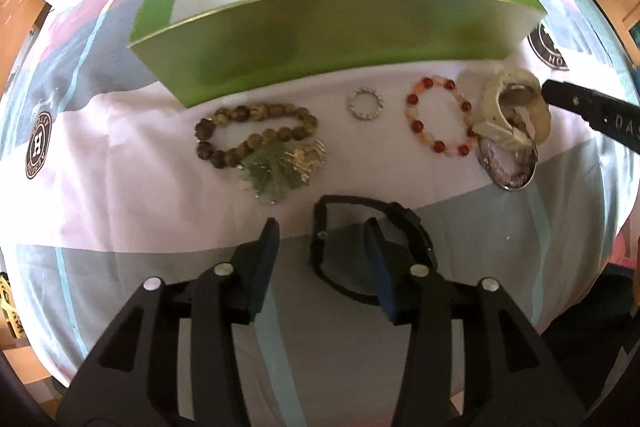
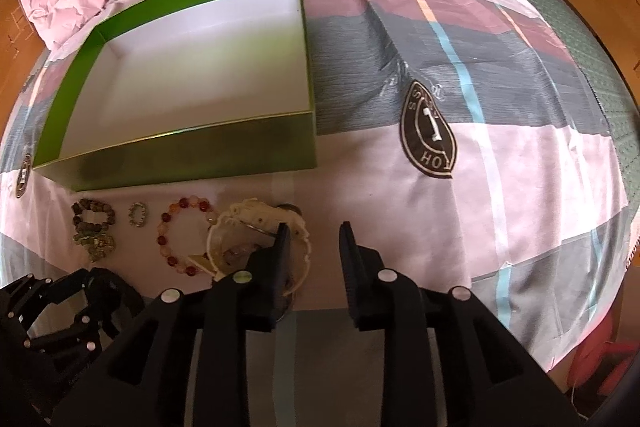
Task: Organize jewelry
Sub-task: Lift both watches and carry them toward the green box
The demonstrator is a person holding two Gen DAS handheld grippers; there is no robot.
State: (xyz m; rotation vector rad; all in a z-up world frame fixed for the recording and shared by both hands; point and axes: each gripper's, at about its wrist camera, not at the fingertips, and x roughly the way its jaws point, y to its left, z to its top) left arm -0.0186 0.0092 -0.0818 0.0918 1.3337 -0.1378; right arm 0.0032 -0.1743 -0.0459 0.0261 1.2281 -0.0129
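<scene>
Your right gripper hides part of the cream plastic watch; its jaws stand apart, one finger over the strap, and contact is unclear. Your left gripper is parted too, the black strap watch lying loose between its fingers. The green cardboard box with white lining holds nothing. Along its front wall lie a brown bead bracelet, silver ring and red bead bracelet on the patchwork bedsheet.
</scene>
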